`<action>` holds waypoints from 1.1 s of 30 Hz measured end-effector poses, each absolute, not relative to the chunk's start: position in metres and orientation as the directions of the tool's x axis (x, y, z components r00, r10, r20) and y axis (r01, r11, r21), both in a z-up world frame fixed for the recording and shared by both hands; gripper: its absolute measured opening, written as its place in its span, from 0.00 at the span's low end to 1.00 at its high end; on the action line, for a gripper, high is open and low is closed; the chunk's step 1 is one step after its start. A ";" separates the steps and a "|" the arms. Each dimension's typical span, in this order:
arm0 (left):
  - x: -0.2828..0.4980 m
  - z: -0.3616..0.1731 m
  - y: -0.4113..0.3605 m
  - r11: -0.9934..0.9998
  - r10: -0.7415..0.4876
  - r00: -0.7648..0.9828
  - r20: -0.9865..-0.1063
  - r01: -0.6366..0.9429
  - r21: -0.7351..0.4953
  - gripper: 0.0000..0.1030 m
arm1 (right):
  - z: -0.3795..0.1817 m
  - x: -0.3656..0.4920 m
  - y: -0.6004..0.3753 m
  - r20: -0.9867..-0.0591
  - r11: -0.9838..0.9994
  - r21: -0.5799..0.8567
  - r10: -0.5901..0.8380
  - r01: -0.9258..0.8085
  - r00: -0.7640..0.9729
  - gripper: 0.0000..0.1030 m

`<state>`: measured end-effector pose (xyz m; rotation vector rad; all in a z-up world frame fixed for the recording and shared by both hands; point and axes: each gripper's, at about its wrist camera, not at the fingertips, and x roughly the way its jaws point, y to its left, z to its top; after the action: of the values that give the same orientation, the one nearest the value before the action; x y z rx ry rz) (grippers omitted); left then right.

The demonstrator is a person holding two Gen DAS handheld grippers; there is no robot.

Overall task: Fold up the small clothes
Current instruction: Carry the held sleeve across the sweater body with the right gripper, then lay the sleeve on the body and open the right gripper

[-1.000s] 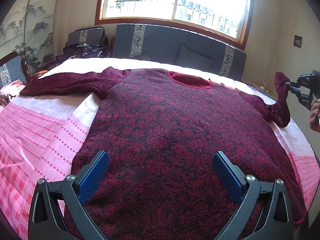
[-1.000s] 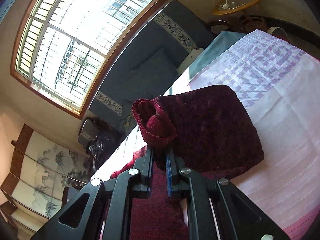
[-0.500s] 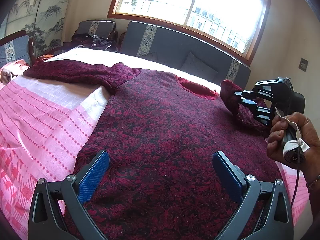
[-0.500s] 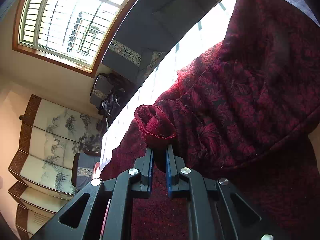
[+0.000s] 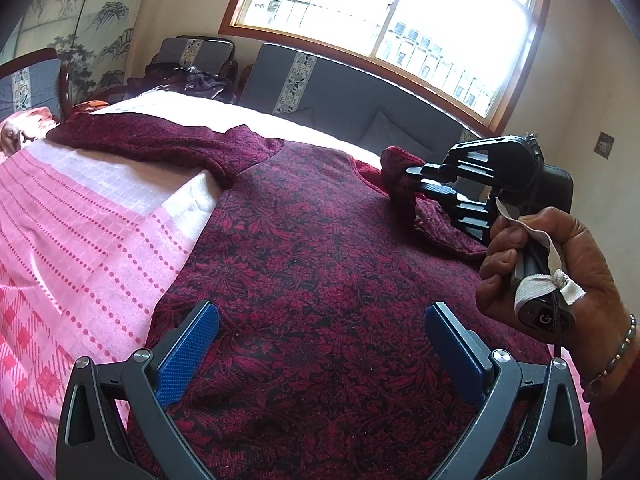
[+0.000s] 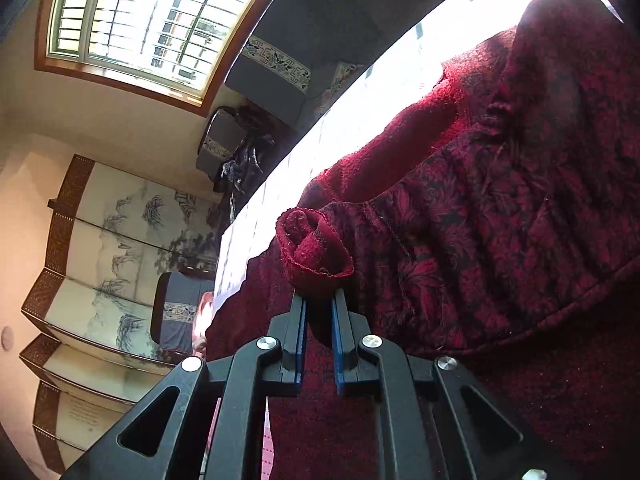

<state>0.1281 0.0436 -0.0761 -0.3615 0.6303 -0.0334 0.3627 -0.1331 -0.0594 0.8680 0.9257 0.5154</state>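
Sleeve cuff [image 6: 316, 256] pinched in right gripper [image 6: 319, 312] jaws, carried over sweater [image 5: 320, 280] for folding; left gripper [image 5: 320, 354] jaws spread, idle.

The right tool [image 6: 319, 312] pinches the sweater's [image 6: 500, 220] bunched red cuff [image 6: 314, 252].
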 end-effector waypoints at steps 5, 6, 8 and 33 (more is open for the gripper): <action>0.126 -0.074 0.044 0.935 -0.141 0.812 -0.567 -0.080 -0.347 0.99 | -0.063 0.366 -0.125 -0.463 0.550 0.834 0.733 -0.034 0.498 0.10; 0.126 -0.074 0.044 0.934 -0.140 0.812 -0.566 -0.081 -0.348 0.99 | -0.065 0.365 -0.126 -0.464 0.551 0.834 0.737 -0.038 0.492 0.10; 0.125 -0.074 0.044 0.932 -0.142 0.813 -0.565 -0.082 -0.352 0.99 | -0.067 0.366 -0.123 -0.464 0.549 0.835 0.744 -0.043 0.480 0.10; 0.118 -0.069 0.045 0.922 -0.142 0.822 -0.552 -0.092 -0.375 0.99 | -0.080 0.383 -0.085 -0.503 0.588 0.803 0.756 -0.099 0.419 0.16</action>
<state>0.1185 0.0449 -0.0695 -0.4024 0.6098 -0.0273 0.3832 -0.0847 -0.0800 0.7761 1.0018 0.6090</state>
